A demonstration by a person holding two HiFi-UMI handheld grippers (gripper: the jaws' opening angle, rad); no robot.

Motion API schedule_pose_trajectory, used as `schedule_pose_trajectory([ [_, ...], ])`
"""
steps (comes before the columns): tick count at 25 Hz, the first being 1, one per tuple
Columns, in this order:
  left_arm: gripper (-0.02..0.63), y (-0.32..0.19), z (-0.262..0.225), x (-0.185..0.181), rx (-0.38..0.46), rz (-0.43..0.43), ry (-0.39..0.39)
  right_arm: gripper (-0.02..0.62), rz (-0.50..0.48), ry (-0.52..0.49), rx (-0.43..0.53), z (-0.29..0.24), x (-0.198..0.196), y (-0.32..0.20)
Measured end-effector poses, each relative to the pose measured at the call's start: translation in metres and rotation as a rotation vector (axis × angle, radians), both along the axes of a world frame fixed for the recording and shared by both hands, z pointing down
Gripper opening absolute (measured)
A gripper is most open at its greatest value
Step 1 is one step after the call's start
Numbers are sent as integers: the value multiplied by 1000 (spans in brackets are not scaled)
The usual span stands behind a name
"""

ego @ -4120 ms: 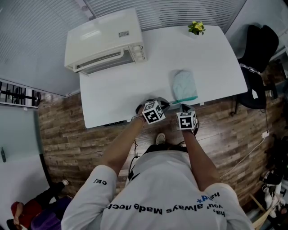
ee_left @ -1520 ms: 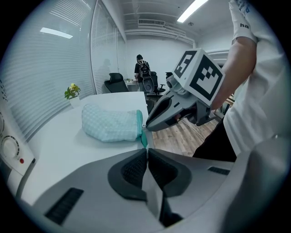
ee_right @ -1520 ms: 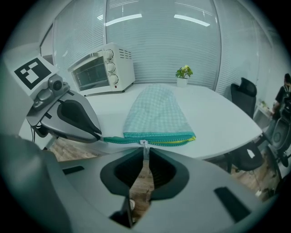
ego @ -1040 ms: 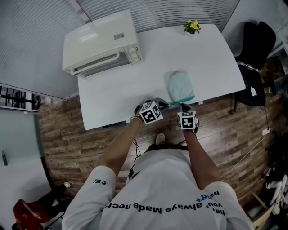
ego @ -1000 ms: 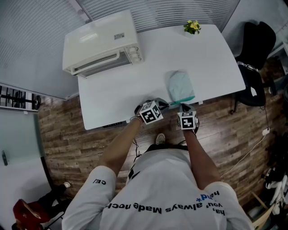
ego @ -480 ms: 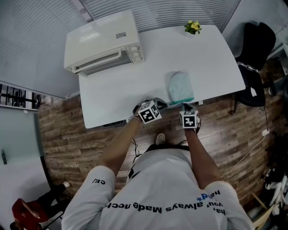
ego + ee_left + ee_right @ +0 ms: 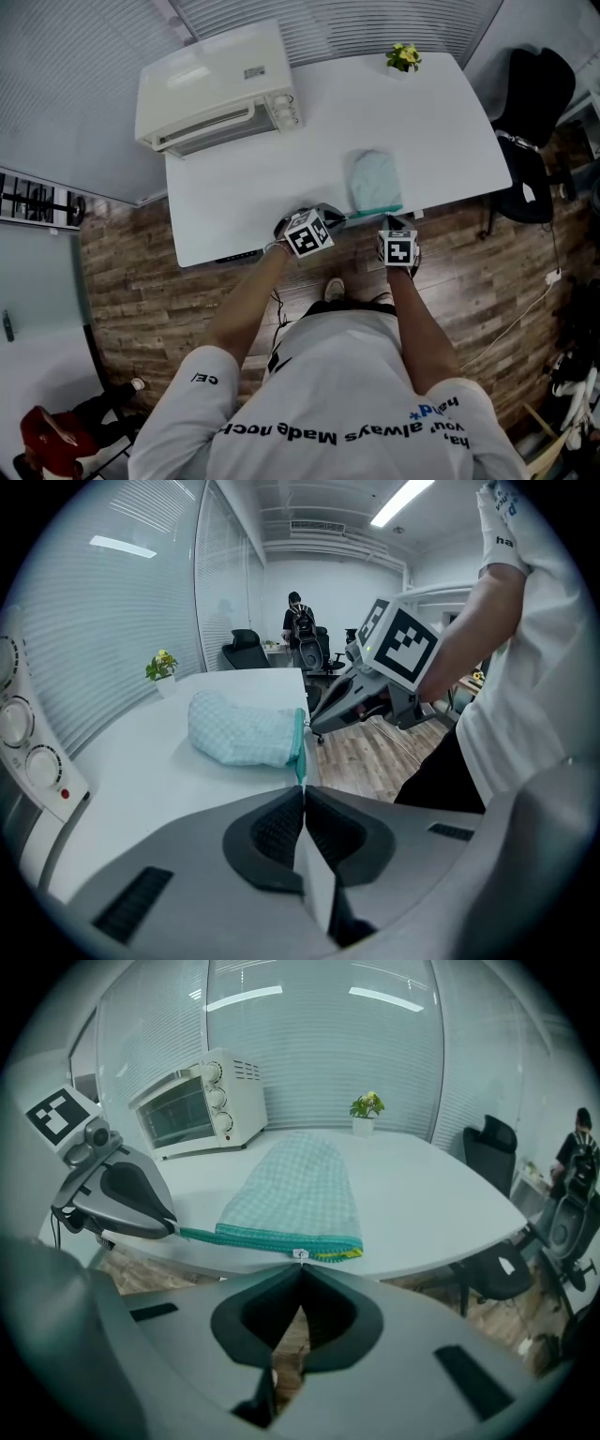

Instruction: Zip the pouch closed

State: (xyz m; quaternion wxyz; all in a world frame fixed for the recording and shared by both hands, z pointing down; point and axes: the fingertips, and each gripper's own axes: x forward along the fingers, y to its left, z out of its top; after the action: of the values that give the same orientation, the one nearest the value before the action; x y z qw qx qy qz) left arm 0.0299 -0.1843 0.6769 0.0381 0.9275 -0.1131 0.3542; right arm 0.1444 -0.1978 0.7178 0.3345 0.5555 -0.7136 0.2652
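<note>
A teal checked pouch (image 7: 375,181) lies on the white table (image 7: 281,159) by its near edge, its zip band facing me. In the right gripper view the pouch (image 7: 295,1194) shows its teal zip band with a short yellow stretch at the right end. My right gripper (image 7: 300,1266) is shut on the small zipper pull (image 7: 300,1254). My left gripper (image 7: 303,794) is shut on the teal end tab (image 7: 300,761) of the zip band, pulling it taut to the left of the pouch (image 7: 244,728). Both marker cubes hang just off the table's edge in the head view.
A cream toaster oven (image 7: 216,89) stands at the table's far left, and a small potted plant (image 7: 405,58) at the far right corner. A black office chair (image 7: 539,103) stands right of the table. Wood floor lies under my grippers. A person stands far back in the room.
My right gripper has crept a little to the right along the zip band. The left gripper has stayed almost still, holding the tab.
</note>
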Motion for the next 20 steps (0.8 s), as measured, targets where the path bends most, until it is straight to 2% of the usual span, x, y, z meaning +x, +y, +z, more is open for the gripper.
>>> schedule_pose_trajectory([
  [14,25,-9,9,-17,-8,-8,-38,9,25,19,-20,2,12,-3],
  [20,25,-17,11,-28,-15,-12,-44,9,7,24,-16,5,12,-5],
])
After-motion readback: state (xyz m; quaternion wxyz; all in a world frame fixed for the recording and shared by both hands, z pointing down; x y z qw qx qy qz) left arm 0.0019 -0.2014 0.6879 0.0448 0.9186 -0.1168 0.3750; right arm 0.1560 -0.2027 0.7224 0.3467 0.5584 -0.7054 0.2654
